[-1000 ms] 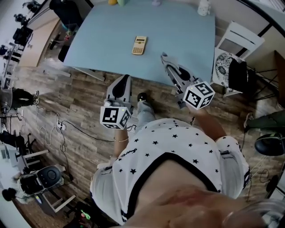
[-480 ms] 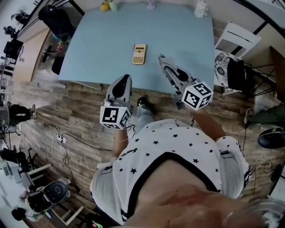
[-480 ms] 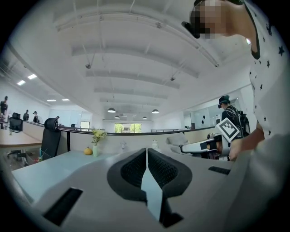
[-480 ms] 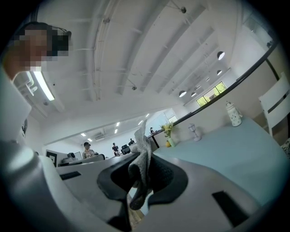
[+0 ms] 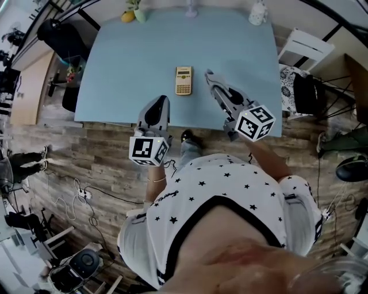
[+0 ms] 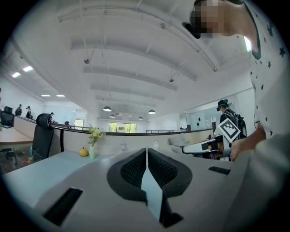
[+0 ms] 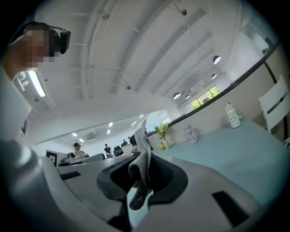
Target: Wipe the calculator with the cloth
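A beige calculator [image 5: 184,80] lies flat on the light blue table [image 5: 132,69], near its front edge. My right gripper [image 5: 211,76] reaches over the table just right of the calculator, shut on a grey cloth [image 7: 140,156] that sticks up between its jaws [image 7: 141,176]. My left gripper [image 5: 158,104] is held at the table's front edge, left of and nearer than the calculator, its jaws [image 6: 146,170] closed together with nothing in them. Both gripper views point up toward the ceiling and do not show the calculator.
At the table's far edge stand a small vase with flowers [image 5: 138,11], an orange object [image 5: 127,17], a glass [image 5: 190,8] and a white jug [image 5: 257,12]. A white chair [image 5: 305,51] is right of the table, a black office chair [image 5: 62,38] left. Wood floor lies below.
The view has shifted so the table and calculator sit lower in frame and closer to the grippers. Both grippers keep their pose and grip.
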